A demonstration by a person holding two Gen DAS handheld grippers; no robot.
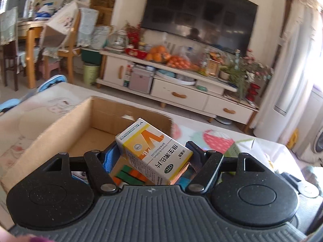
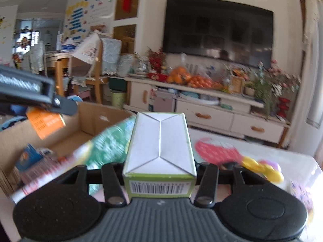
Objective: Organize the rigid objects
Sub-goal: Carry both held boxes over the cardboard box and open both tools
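My left gripper (image 1: pixel 154 151) is shut on a white and orange vitamin box (image 1: pixel 153 153), tilted, held above the open cardboard box (image 1: pixel 60 129). Inside the cardboard box lie green and orange blocks (image 1: pixel 129 176) and a blue item (image 1: pixel 110 157). My right gripper (image 2: pixel 159 151) is shut on a green box with a white end flap (image 2: pixel 159 147), held just right of the cardboard box (image 2: pixel 97 119). The left gripper (image 2: pixel 40 94) shows in the right wrist view at the upper left, with the orange side of its box (image 2: pixel 45 124) under it. The fingertips of both grippers are hidden by the boxes.
A green and white packet (image 2: pixel 101 149) leans blurred at the cardboard box's near edge. A small blue pack (image 2: pixel 28 158) lies inside. A yellow and purple toy (image 2: pixel 262 169) lies on the strawberry-print tablecloth (image 2: pixel 218 151) to the right. A TV cabinet (image 1: pixel 181 92) stands beyond.
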